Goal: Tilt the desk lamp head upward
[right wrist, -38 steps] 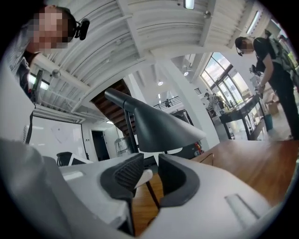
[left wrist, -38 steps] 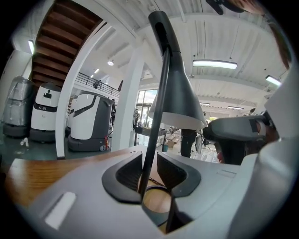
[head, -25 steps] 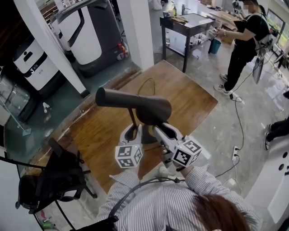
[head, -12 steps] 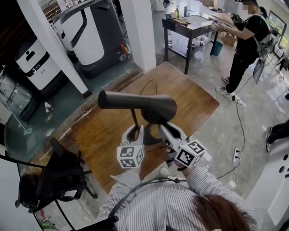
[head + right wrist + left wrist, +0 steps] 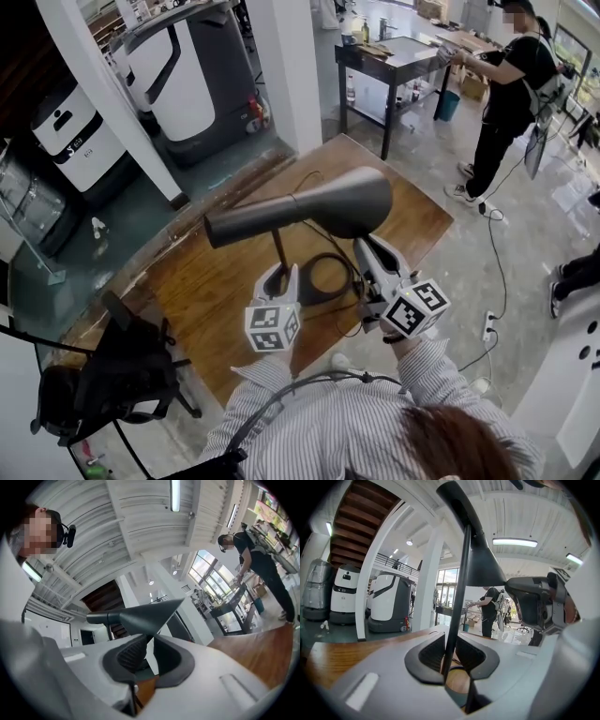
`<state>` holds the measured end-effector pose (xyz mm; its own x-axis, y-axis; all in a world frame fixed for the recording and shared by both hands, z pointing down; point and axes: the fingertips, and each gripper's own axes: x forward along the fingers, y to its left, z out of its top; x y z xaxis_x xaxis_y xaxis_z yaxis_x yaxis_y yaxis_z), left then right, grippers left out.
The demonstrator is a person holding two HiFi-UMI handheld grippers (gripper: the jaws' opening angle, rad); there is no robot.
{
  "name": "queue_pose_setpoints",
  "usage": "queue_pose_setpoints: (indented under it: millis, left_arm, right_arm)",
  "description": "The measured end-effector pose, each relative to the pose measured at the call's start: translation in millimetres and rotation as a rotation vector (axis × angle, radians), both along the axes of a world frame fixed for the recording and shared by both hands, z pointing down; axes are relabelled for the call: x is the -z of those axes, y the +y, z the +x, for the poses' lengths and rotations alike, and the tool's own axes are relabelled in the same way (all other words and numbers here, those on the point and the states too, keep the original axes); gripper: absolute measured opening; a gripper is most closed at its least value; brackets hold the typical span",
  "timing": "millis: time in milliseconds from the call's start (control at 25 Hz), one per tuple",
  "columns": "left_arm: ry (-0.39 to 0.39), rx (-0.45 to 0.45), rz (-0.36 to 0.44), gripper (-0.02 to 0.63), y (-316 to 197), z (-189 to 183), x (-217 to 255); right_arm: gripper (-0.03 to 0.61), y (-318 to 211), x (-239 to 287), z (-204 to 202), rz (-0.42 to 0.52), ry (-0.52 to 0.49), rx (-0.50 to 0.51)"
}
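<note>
An open hall with a white pillar [image 5: 281, 66], parked service robots [image 5: 178, 75] far left, a dark table [image 5: 389, 56] at the far side and a person [image 5: 511, 94] in black beside it surrounds a wooden counter [image 5: 225, 281]. The desk lamp stands on this counter on its round base [image 5: 323, 300]. Its thin stem [image 5: 279, 246] rises to the dark cone-shaped lamp head [image 5: 328, 208].

The left claw [image 5: 281, 274] is clamped on the stem low down, and the rod runs straight up between its two pads. The right claw [image 5: 366, 246] sits under the wide right end of the lamp head, its jaws drawn close on the lower rim of the cone, which dips in between their tips.

A second ago the head lay about level, with its wide mouth low and near, over both claws. Now the wide end is raised and swung to the right, and the narrow tube end points left and slightly down. The right claw has gone up and to the right with the rim. The base ring, hidden before, shows beneath. The left claw has not shifted on the stem.
</note>
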<state>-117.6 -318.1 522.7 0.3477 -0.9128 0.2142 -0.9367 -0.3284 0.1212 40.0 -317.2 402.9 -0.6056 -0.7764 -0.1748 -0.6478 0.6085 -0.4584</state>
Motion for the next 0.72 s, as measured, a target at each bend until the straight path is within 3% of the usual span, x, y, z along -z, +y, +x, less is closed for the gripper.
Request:
queue_pose_setpoints:
  millis: [400,720]
  left_arm:
    - [-0.057,0.033,-0.008,0.058,-4.0,-5.0,-2.1]
    - [-0.113,0.036,-0.004,0.044,-7.0,-9.0,-3.1]
  right_arm:
    - [0.043,-7.2,44.0,6.1,0.121,0.125,-0.104]
    - [0.041,-9.6,57.9,3.2,0.147,0.142,-0.122]
